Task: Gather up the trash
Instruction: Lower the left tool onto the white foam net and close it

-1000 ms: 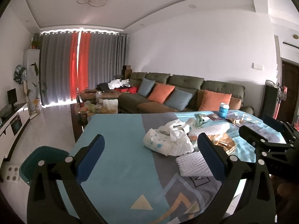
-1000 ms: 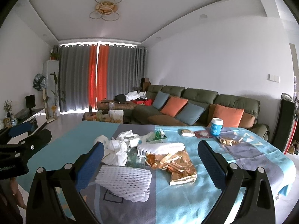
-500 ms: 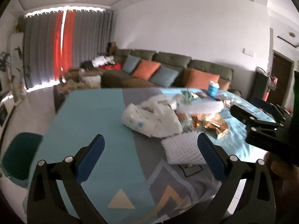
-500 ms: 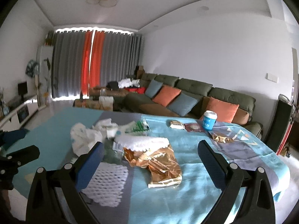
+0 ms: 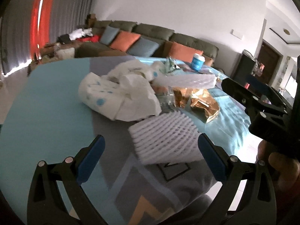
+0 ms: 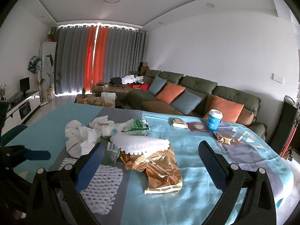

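Trash lies heaped on a table with a blue and grey cloth point(image 5: 46, 101). A white foam net sleeve point(image 5: 165, 136) lies nearest, just ahead of my open left gripper point(image 5: 151, 153). Behind it are crumpled white tissue and wrapping point(image 5: 120, 95), a gold foil bag point(image 5: 200, 101) and a second foam sleeve point(image 5: 187, 78). In the right wrist view my right gripper point(image 6: 150, 156) stands open, low over the gold foil bag point(image 6: 161, 170), with the foam net sleeve point(image 6: 101, 185) beside its left finger. The left gripper point(image 6: 28, 155) shows at that view's left edge.
A blue paper cup point(image 6: 214, 119) stands at the table's far side with small snack packets point(image 6: 180, 122) and a gold wrapper point(image 6: 226, 139). A green sofa point(image 6: 196, 93) with cushions runs behind. A teal chair point(image 6: 13, 133) sits left of the table. A hand point(image 5: 281, 166) holds the right gripper.
The left gripper has dropped and moved in toward the foam net sleeve, which now looms larger between its fingers. The right gripper has shifted closer over the gold foil bag. Both stay open.
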`<state>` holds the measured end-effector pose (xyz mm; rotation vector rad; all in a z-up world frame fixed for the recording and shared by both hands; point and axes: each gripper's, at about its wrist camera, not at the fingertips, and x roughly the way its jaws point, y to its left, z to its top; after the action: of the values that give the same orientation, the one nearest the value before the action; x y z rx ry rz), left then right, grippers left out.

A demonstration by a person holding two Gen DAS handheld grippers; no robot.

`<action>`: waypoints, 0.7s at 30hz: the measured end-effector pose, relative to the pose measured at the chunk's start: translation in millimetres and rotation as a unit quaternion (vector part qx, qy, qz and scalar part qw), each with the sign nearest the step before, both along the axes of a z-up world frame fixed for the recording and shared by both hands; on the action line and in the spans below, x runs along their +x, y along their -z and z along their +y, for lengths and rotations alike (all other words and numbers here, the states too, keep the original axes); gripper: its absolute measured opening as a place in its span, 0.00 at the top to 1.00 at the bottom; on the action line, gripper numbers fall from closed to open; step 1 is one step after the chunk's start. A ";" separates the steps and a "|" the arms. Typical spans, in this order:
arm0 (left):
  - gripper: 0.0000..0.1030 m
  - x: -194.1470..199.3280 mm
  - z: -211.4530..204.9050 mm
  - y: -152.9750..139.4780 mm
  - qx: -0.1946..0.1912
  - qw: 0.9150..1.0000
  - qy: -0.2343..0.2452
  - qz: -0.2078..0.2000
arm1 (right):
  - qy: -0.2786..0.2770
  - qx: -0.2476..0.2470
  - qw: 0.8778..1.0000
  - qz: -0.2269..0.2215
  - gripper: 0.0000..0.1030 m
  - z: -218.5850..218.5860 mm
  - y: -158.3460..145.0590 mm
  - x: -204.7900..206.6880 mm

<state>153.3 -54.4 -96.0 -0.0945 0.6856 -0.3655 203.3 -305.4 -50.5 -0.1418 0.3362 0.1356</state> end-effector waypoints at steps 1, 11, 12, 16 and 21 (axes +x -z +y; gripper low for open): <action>0.06 6.1 -3.0 2.7 -0.006 1.000 0.007 0.008 | -0.001 0.001 1.000 0.001 0.06 -0.6 -0.4 1.3; 0.20 36.5 -19.6 16.0 -0.034 0.997 0.029 0.055 | -0.015 -0.001 1.000 0.010 0.06 3.0 2.3 14.9; 0.21 37.9 -21.5 16.8 -0.033 0.997 0.031 0.056 | -0.017 -0.003 1.000 0.010 0.06 4.0 2.4 15.5; 0.33 35.0 -24.2 16.4 -0.026 0.997 0.035 0.056 | -0.033 -0.025 0.999 0.007 0.06 13.3 2.9 16.8; 0.45 34.9 -30.7 18.3 -0.013 0.997 0.044 0.055 | -0.046 -0.105 0.993 0.003 0.16 31.2 6.9 21.2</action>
<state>188.2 -85.1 -114.3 -0.1110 0.7951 -0.4557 224.5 -274.1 -57.3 -0.3655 0.3498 0.1917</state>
